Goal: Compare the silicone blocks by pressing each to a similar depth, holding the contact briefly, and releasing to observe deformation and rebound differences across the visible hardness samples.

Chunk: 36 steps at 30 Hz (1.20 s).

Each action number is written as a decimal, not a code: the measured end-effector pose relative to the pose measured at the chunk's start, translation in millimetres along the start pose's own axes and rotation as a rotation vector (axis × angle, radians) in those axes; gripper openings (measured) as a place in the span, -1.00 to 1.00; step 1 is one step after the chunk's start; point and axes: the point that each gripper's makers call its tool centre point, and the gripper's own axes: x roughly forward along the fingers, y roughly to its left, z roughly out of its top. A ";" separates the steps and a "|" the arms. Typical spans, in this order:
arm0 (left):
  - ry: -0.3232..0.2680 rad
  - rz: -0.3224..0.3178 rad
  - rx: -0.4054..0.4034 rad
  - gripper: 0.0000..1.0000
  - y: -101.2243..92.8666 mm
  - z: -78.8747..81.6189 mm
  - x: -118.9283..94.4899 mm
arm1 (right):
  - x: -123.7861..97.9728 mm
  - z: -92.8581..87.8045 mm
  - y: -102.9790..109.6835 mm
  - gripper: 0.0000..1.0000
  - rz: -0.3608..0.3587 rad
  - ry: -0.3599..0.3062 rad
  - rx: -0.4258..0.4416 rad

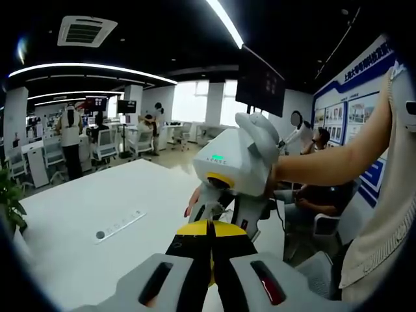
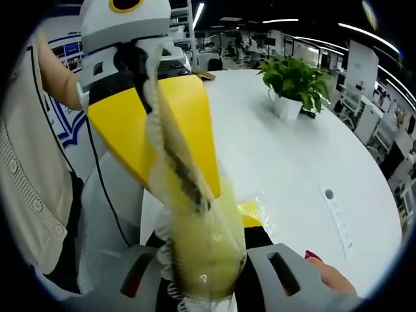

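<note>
A soft, translucent yellowish silicone sample (image 2: 203, 260) with a crinkled edge hangs in the air above the white table (image 2: 286, 156). In the right gripper view my right gripper (image 2: 214, 221) has the sample's lower part between its jaws, and one yellow tip shows beside it. My left gripper (image 2: 198, 192) comes in from the upper left, its yellow jaws pressed together along the sample's thin upper strip. In the left gripper view my left gripper (image 1: 209, 225) has its yellow tips touching. The right gripper (image 1: 224, 209) faces it closely, held by a gloved hand (image 1: 260, 133).
A potted plant (image 2: 294, 81) stands on the far side of the table. A flat socket strip (image 1: 119, 225) lies on the table (image 1: 78, 221). Two seated people (image 1: 312, 195) are close on the right. Desks, chairs and standing people fill the office behind.
</note>
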 end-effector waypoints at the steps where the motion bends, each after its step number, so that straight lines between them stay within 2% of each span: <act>1: 0.000 0.000 0.000 -1.00 0.2 -0.2 -0.3 | 0.5 0.1 -0.6 -0.64 -0.004 0.002 -0.011; 7: 0.000 0.003 -0.007 -1.00 1.4 -1.6 -1.7 | 2.8 1.8 -1.4 -0.61 -0.013 -0.007 -0.035; 36: 0.000 -0.004 -0.013 -1.00 -0.9 -2.9 0.0 | 2.9 -3.3 3.7 -0.50 0.012 0.008 -0.010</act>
